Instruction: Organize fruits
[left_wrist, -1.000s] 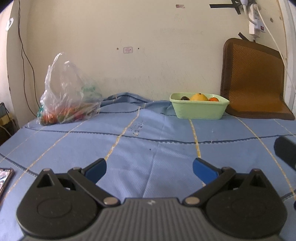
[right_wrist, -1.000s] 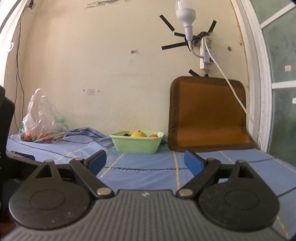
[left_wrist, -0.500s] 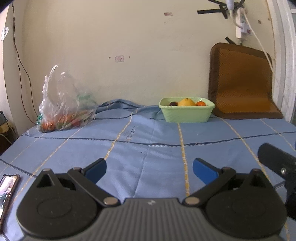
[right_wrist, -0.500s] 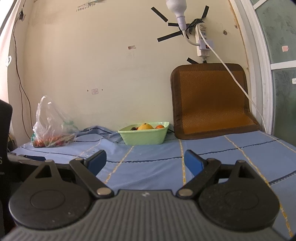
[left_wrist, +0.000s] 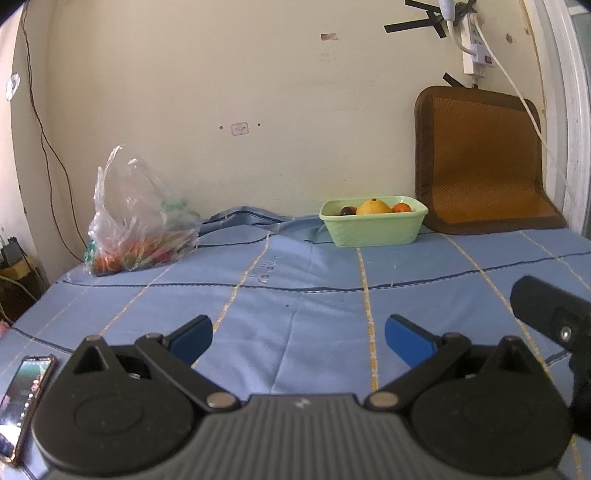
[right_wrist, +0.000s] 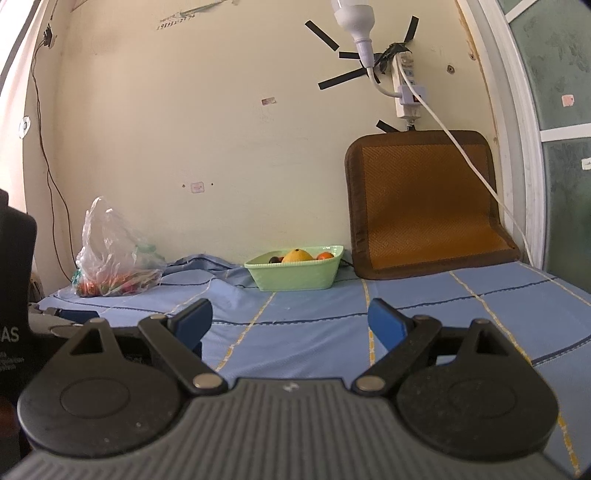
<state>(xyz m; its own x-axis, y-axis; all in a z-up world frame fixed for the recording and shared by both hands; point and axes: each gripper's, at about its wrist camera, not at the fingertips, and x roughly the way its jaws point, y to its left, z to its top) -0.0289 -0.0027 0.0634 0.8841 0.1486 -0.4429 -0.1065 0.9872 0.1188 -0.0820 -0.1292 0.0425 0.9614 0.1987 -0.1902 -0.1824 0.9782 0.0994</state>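
Both the left gripper (left_wrist: 298, 334) and right gripper (right_wrist: 290, 319) have jaws spread, nothing in them. Green fruit bowl (left_wrist: 373, 227) sits far by the wall, bag of fruit (left_wrist: 136, 225) far left. Only the left view catches the phone (left_wrist: 26, 398); only the right one the bulb (right_wrist: 354, 18).

Fruit in clear crumpled plastic bag (left_wrist: 136, 225) blurred thru film, kinds can't be told. Small dark round fruit (left_wrist: 348, 211) in pale green rectangular bowl (left_wrist: 373, 229) too small to ID. Smartphone w/ lit screen (left_wrist: 22, 402) cut off by left edge
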